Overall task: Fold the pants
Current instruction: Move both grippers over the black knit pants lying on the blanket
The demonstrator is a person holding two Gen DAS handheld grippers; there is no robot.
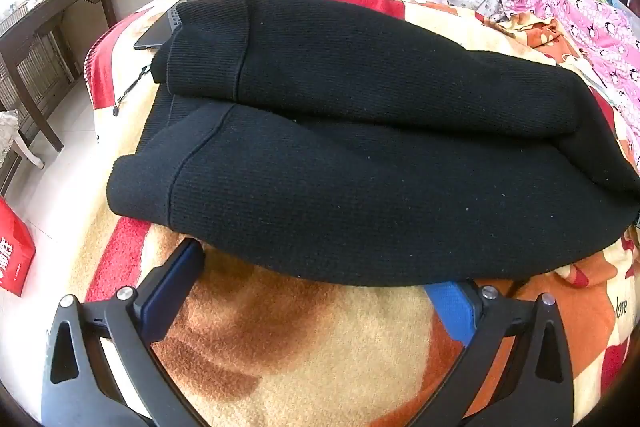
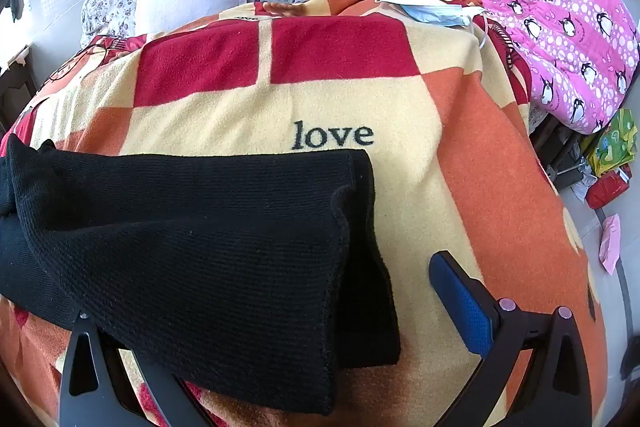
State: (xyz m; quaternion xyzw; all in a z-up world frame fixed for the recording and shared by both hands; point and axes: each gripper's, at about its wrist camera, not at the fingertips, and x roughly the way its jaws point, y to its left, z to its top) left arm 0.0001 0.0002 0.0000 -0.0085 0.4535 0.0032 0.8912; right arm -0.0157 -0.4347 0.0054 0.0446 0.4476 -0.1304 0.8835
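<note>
Left hand-held gripper (image 1: 320, 291) sits low on the red, orange and cream fleece blanket (image 1: 280, 347), jaws spread wide, their tips at the near edge of the black ribbed knit pants (image 1: 340, 167), gripping nothing. These lie across the bed, one leg stacked partly over the other. Right hand-held gripper (image 2: 280, 307) is also spread, its blue-padded finger (image 2: 460, 303) bare beside the leg cuffs (image 2: 360, 267), the other hidden under the cloth. Likely risks: pinching only the top layer so the legs slide apart, or snagging blanket along with the knit.
</note>
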